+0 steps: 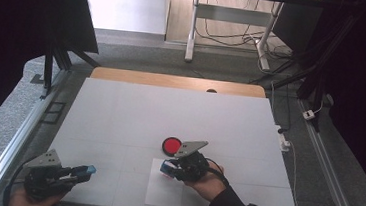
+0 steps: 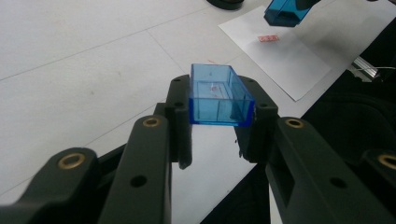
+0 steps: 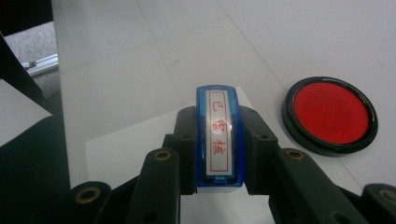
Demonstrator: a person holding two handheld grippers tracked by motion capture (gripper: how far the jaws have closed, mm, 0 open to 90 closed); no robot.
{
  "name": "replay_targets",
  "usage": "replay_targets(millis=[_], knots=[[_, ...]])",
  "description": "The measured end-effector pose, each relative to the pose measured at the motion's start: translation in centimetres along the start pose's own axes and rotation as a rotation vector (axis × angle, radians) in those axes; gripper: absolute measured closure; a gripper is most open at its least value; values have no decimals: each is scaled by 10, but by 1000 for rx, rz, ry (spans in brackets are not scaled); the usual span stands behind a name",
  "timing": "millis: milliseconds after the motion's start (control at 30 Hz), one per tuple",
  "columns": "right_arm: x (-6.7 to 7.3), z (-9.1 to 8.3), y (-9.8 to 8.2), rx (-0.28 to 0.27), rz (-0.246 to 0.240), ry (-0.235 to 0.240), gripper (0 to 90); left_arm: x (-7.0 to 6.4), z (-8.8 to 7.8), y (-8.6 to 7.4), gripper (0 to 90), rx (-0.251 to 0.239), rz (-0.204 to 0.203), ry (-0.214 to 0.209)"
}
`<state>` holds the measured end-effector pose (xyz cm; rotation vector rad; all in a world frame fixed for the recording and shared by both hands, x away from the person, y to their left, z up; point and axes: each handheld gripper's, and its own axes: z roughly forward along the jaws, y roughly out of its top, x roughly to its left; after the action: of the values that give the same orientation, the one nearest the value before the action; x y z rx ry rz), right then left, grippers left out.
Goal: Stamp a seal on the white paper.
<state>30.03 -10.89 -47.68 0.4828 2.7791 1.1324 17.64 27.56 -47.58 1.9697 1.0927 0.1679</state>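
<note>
Nearest the camera, we are holding two grippers low over the worktop (image 1: pixel 120 112). Our left gripper (image 2: pixel 219 116) is pinching a clear blue cap (image 2: pixel 219 95) by its long sides, hollow side facing up and away from us (in the high view it is the small blue thing at the tip of that gripper (image 1: pixel 86 169), parked near the left front corner). We are probably keeping it there simply to have it out of the way while the other hand works.

Our right gripper (image 3: pixel 219 140) is squeezing a blue stamp (image 3: pixel 219 137) across its narrow body, so the long face with its red characters inside a red frame is pointing toward the camera. From the high view, this gripper (image 1: pixel 168 168) is hovering at the upper edge of a white sheet of paper (image 1: pixel 163 194), and the left gripper view is showing a small red print (image 2: pixel 268 38) already on that sheet just below the stamp.

The round red ink pad (image 3: pixel 329 114) in its black rim is lying open just beside the paper, near the right gripper, which suits quick re-inking between presses. Holding the stamp by its sides is leaving both the face and the back free, so we judge it is ready for either the pad or the cap next.
</note>
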Motion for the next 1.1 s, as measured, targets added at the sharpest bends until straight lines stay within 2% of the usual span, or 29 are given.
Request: replay_targets(millis=[267,567,867,1100], knots=[[-3,-15,6,-63,30,12,708,0,0,0,688,3,0,-5],[0,-34,16,-140,13,20,709,-1,1,0,688,8,11,-6],[1,-50,21,-208,17,28,709,-1,1,0,688,10,16,-8],[4,-56,24,-230,4,37,708,-1,1,0,688,11,12,-10]])
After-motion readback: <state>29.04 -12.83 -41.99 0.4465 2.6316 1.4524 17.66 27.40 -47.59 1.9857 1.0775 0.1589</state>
